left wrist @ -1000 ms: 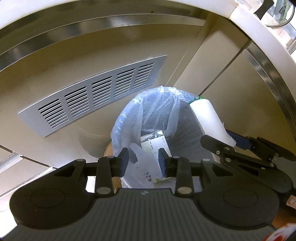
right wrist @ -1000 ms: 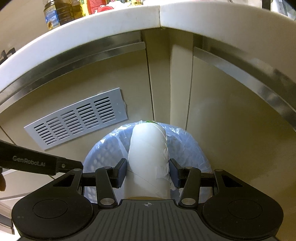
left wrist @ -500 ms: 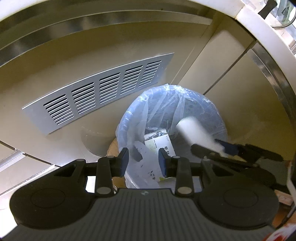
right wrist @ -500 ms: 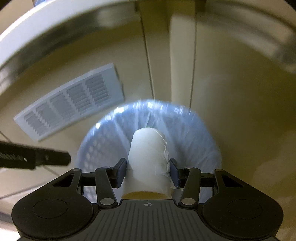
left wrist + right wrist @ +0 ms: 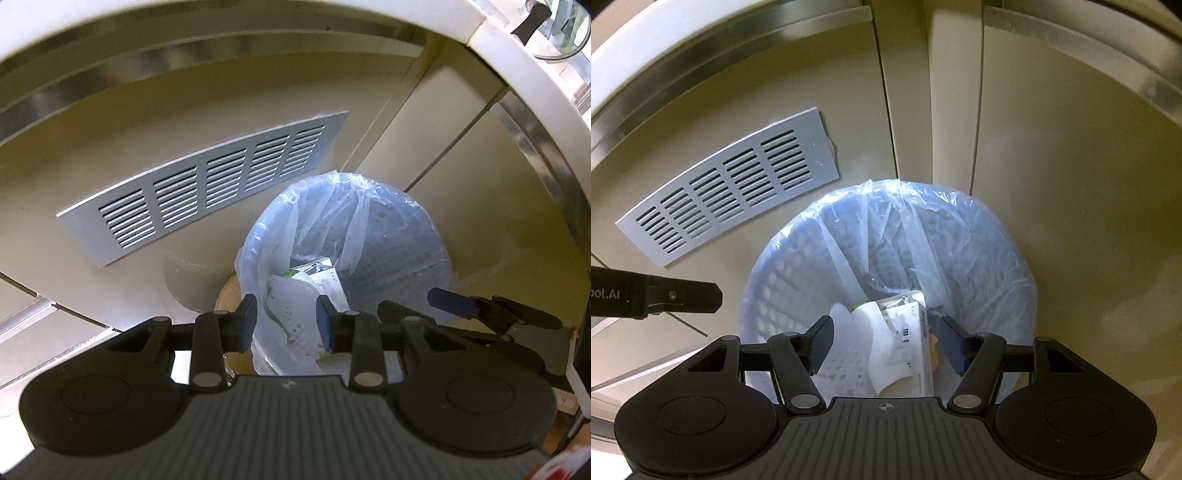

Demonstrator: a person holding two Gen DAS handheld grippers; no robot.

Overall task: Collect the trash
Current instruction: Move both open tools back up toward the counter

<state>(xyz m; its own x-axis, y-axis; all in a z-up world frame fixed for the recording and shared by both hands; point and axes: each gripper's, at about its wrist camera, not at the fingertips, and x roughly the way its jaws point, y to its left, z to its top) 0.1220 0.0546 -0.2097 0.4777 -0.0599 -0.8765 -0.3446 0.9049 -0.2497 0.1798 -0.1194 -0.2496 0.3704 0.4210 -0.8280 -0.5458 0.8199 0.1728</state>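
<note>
A blue mesh trash bin (image 5: pixel 783 280) lined with a clear plastic bag stands on the floor against the cabinets; it also shows in the left wrist view (image 5: pixel 391 251). A white paper cup (image 5: pixel 882 354) lies inside it beside a white printed carton (image 5: pixel 916 332) and other scraps. My right gripper (image 5: pixel 886 343) is open and empty just above the bin's mouth. My left gripper (image 5: pixel 287 325) is open and empty over the bin's near left rim. The right gripper's fingers (image 5: pixel 454 304) show in the left wrist view, at the right.
Beige cabinet doors (image 5: pixel 1071 155) stand behind the bin, with steel trim under a white counter edge (image 5: pixel 517 48). A grey vent grille (image 5: pixel 731 188) is set in the panel to the left. A round brown board (image 5: pixel 227 295) shows under the bin.
My right gripper has opened and let go of the white cup, which has dropped into the bin. The left gripper has stayed open over the bin.
</note>
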